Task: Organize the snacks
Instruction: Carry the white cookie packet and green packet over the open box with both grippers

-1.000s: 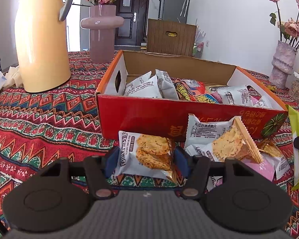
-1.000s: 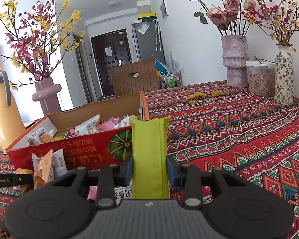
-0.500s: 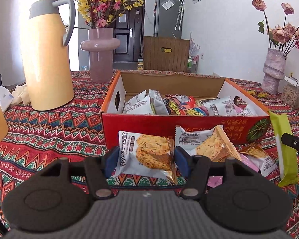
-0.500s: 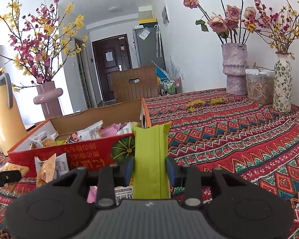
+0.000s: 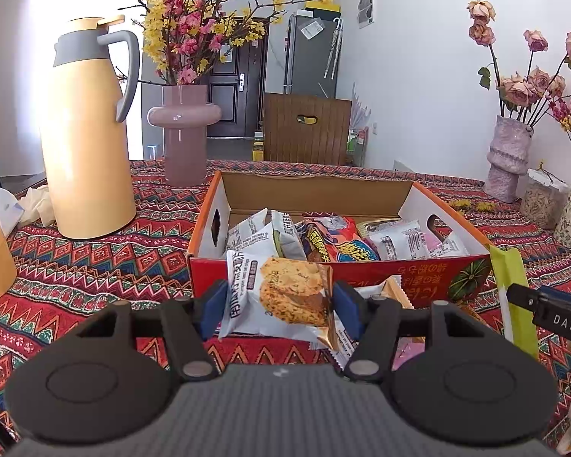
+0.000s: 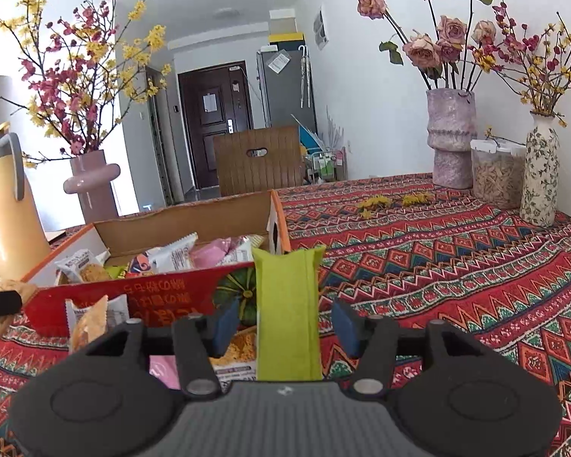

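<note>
Pinching a white cookie packet [image 5: 278, 297] between its blue pads, the left gripper [image 5: 278, 302] holds it up just in front of the red cardboard snack box [image 5: 377, 278]. The right gripper [image 6: 285, 323], at the box's right front corner, is opening its jaws. A long green wrapped snack bar [image 6: 287, 304] stands between them, with gaps on both sides. More packets lie inside the box and in front of it.

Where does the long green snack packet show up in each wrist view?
Left wrist: green packet at the right edge, beside the box's near corner.
Right wrist: centre foreground, upright between the opening fingers, pads off it.
Shared landmark: pumpkin print on the red box.
</note>
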The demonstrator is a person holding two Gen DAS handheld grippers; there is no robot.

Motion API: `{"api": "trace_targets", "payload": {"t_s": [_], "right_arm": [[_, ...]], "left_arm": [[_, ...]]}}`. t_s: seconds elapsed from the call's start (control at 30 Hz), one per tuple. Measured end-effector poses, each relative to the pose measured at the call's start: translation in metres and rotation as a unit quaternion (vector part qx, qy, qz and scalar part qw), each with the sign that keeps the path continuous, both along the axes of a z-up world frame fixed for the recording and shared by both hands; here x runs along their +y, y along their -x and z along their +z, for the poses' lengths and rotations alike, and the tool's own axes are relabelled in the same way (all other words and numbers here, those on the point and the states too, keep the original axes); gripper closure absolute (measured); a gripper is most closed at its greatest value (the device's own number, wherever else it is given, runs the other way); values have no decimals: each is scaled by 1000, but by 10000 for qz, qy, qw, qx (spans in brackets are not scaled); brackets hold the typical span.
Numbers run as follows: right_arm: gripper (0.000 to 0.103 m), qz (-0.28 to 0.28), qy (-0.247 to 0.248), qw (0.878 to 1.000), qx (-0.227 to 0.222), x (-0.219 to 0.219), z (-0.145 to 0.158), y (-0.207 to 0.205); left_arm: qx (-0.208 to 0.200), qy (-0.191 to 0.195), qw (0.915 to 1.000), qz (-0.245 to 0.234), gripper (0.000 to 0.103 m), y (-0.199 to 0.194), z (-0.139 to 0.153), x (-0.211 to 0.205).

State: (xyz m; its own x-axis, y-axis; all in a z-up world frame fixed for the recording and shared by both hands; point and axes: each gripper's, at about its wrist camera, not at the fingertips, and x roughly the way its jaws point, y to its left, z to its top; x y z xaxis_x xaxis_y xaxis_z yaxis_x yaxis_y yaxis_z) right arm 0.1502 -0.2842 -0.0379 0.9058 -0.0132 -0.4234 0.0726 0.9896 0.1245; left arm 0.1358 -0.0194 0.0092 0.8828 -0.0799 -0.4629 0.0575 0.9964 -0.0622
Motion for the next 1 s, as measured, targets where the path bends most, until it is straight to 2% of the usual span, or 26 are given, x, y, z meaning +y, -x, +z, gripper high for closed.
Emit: {"api": "trace_targets", "payload": {"t_s": [0.1,0.13,0.17,0.23,0.53,0.83,1.0], "right_arm": [[54,28,44,9996,273,-1,-8,-6],[67,71,67,9994,324,0,-9,-8],[69,164,67,9992,355,1,-10,-8],[69,197,202,9990,343,5,-8,-8],[69,271,123,9995,-136,4,23,-7],[69,502,216,9973,-485,20,54,-44],[69,580,255,9964,-557,28,61,-77]], "left_arm": [[-36,7,10000,-23,41,1,3,0],[-51,10,10000,-36,41,0,4,0],[-65,9,10000,-43,41,0,6,0],[-97,4,9999,-53,41,-1,9,-1],[-238,-45,9996,-138,41,-15,22,-8],[-399,-161,9989,-201,41,-46,37,-23],[-352,-207,9990,-157,41,-73,37,-30]]}}
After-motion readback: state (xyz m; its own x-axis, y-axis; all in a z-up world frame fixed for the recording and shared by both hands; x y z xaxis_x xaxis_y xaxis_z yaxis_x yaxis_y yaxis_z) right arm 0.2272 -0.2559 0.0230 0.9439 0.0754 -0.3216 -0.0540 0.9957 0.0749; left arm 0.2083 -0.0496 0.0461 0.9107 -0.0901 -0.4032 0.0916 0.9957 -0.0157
